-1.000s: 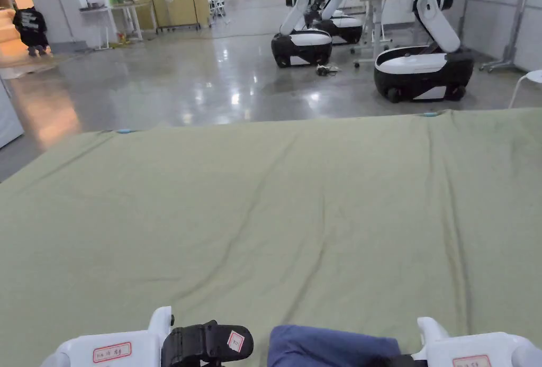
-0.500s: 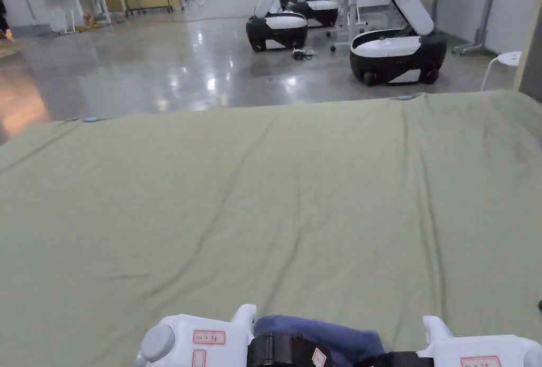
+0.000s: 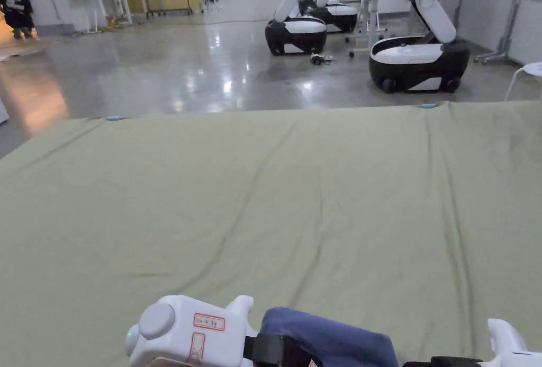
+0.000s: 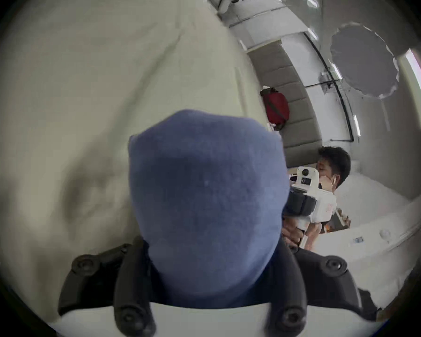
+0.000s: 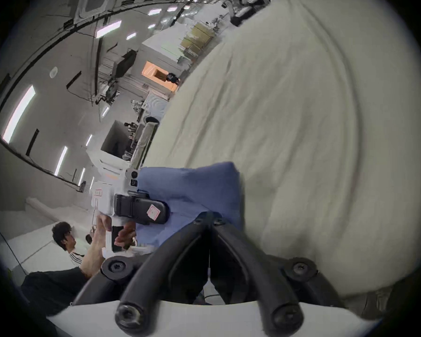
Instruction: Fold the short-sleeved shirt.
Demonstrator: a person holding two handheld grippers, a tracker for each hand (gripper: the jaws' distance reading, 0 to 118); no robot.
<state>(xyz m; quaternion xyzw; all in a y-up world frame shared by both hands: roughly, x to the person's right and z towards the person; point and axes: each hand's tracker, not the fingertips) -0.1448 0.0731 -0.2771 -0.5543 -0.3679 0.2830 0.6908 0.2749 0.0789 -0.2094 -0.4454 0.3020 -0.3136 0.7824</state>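
Note:
A blue shirt (image 3: 328,333), bunched into a thick wad, sits at the near edge of the green-covered table (image 3: 275,198). My left gripper (image 3: 275,353) holds it from the left. In the left gripper view the shirt (image 4: 204,196) bulges up between the two black jaws and hides their tips. My right gripper (image 5: 210,218) has its jaws closed together on the shirt's near edge (image 5: 192,186). The left gripper (image 5: 141,208) lies across the cloth in the right gripper view, and the right gripper's white body (image 3: 511,344) peeks in at the bottom right of the head view.
The green cloth is wrinkled, and its far edge (image 3: 264,113) runs across the head view. Beyond it, wheeled white-and-black robots (image 3: 418,58) stand on a shiny floor, with a white stool (image 3: 529,70) at the right. A person (image 4: 331,169) sits behind the grippers.
My left gripper has moved right, from beside the shirt onto it. The right gripper sits lower and farther right in the head view, which has itself shifted.

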